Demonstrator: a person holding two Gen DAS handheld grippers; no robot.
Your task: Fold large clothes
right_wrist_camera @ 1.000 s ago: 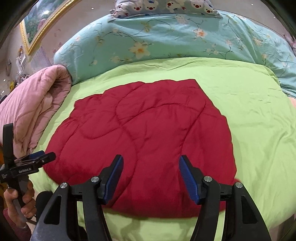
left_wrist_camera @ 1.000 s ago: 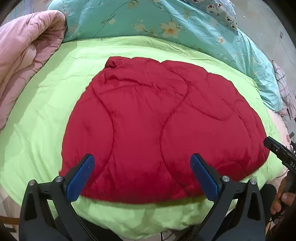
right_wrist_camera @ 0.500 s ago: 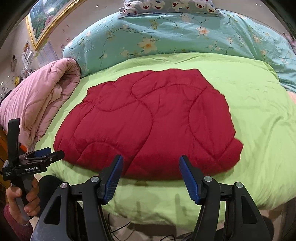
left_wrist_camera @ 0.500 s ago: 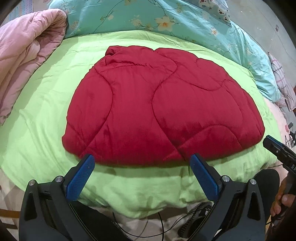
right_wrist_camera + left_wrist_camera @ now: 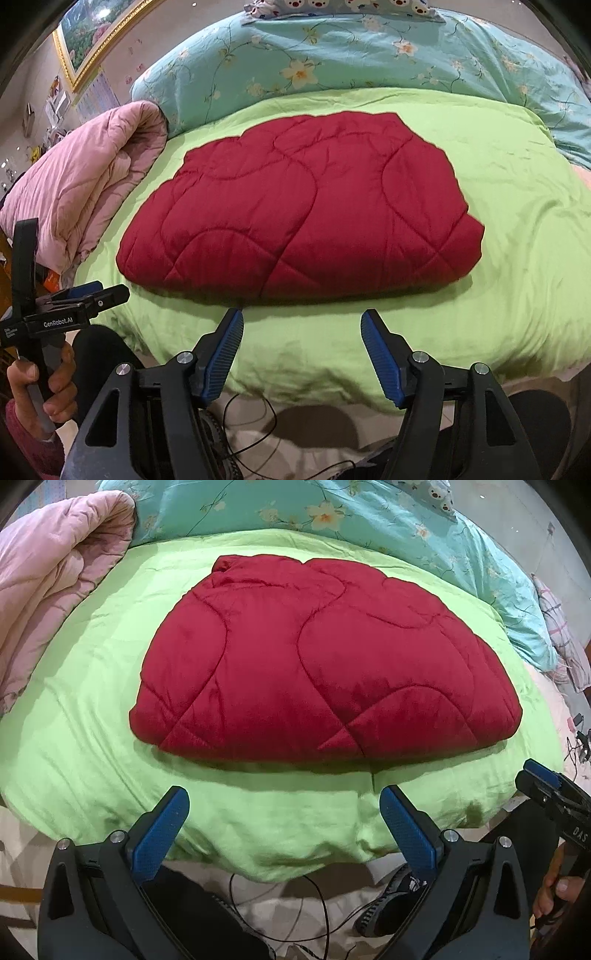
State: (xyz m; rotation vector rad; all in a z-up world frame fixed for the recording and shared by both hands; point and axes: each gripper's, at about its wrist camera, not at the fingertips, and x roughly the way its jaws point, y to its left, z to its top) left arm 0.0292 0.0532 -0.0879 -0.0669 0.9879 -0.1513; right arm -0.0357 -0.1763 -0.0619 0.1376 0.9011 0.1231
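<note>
From my left wrist camera, the pink quilt (image 5: 55, 590) bunches at ten o'clock, lying against the left edge of the lime green duvet (image 5: 92, 709). Dead centre lies the red quilted garment (image 5: 321, 664), folded into a flat, rounded bundle on that duvet, its near edge toward me. My left gripper (image 5: 284, 823) sits at six o'clock over the duvet's front edge, jaws spread wide with nothing between them, apart from the garment. At four o'clock I see my right gripper (image 5: 543, 779) from the side; from here I cannot tell its gap.

From the right wrist camera, my left hand (image 5: 40, 391) grips its handle at eight o'clock. The red garment (image 5: 306, 218) fills the middle, the floral teal bedding (image 5: 332, 62) at twelve o'clock behind it. My right gripper (image 5: 303, 350) at six o'clock has jaws moderately wide, empty, just short of the garment's near edge.
</note>
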